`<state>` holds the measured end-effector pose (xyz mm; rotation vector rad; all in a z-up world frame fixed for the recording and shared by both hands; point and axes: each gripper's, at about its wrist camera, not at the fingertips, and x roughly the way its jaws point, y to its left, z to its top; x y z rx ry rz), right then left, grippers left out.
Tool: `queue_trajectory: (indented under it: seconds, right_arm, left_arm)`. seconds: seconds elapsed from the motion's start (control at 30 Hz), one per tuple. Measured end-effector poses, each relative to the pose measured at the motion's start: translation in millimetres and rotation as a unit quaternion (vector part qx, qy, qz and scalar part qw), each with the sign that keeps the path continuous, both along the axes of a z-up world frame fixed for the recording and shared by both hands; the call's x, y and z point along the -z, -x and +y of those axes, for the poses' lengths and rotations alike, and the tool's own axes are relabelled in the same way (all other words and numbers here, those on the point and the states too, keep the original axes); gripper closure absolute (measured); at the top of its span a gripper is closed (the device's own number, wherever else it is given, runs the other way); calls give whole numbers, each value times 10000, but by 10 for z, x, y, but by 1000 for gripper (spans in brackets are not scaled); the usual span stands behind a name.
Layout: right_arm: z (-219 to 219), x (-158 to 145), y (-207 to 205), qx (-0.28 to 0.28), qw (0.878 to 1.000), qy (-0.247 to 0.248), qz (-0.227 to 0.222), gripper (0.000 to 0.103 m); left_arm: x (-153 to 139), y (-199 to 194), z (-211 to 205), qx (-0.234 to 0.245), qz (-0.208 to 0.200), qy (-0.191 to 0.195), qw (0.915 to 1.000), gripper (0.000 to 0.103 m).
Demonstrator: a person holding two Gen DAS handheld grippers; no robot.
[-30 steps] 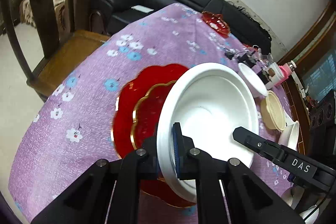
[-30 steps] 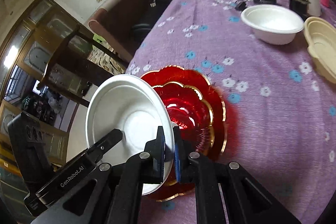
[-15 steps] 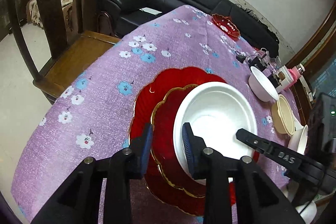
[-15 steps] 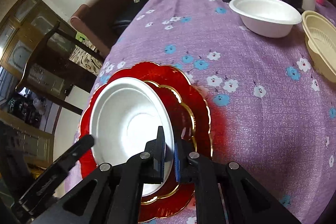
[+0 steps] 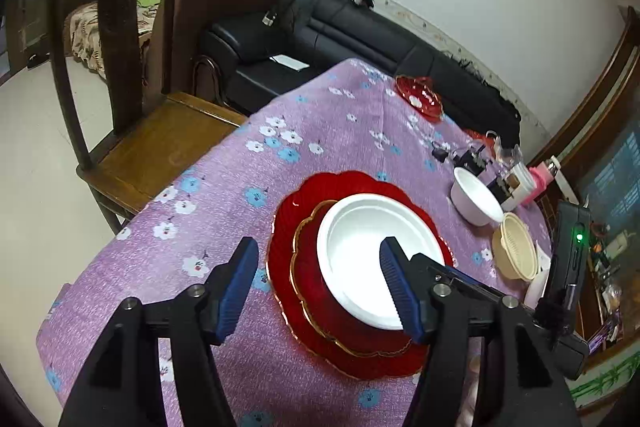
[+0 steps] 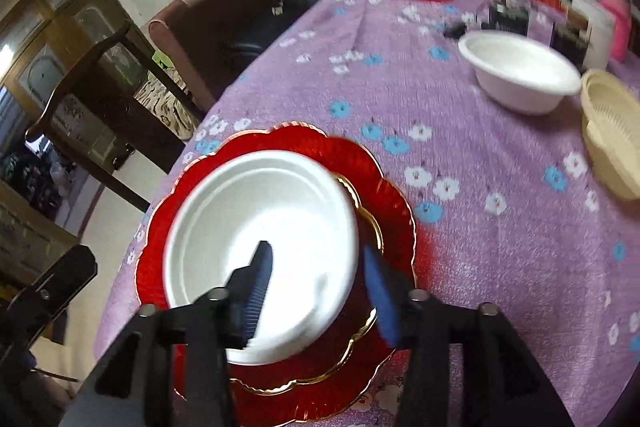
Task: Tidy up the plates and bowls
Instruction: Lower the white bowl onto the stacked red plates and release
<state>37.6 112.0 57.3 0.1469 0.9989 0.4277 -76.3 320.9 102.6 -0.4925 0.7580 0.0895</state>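
Your stack is well begun: the shallow white foam plate (image 5: 370, 247) now sits on the smaller red gold-rimmed scalloped plate (image 5: 310, 267), which in turn rests on the large red scalloped plate (image 5: 296, 205), all near the close edge of the surface covered by the purple flowered cloth (image 5: 224, 211). The white plate lies a little off centre, pushed toward the far right of the red ones as the left wrist view shows it, so you may judge it worth a nudge.

Your left gripper (image 5: 318, 283) stands with its blue pads wide apart and holds nothing. Your right gripper (image 6: 318, 287) is also parted: one pad hangs over the inside of the white plate, the other outside its rim, and neither appears to press on it, though the right wrist view is blurred.

What is left, as far as you can see: the deep white foam bowl (image 6: 520, 71) stands alone and empty further along the surface, and just beside it the cream ribbed plastic bowl (image 6: 612, 131), also empty. A small red glass dish (image 5: 420, 99) sits at the far end, well apart from the stack; something pale shows in its middle, too small to name. Likely the two bowls want nesting and the far dish wants bringing in. The clutter behind the white bowl is too small to identify.
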Motion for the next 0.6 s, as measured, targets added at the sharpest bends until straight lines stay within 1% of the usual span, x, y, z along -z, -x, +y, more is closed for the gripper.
queue_trajectory:
  seconds: [0.17,0.37,0.43,0.5,0.6]
  right_arm:
    - [-7,-149,113,-84,9997,24,-225,47]
    - [-94,-183,301,-58,9996,-11,-289,47]
    - [-166,-189,389,-12,9995,-82,-321,47]
    - [-241,-202,475,30,9992,-152,-380,47]
    - [-359,-231,610,89,9986,-229,-465,47]
  left_arm:
    - [-36,120,51,-83,-86,99,9999,39]
    - [-64,237,57,-123,-137,156,9997,38]
    - [-79,278,31,-115,-165,119,9997,37]
    - [-88,319,-5,-123,-194,49,9997,34]
    - [-86,350,-68,-148,-195,-103,9996,34]
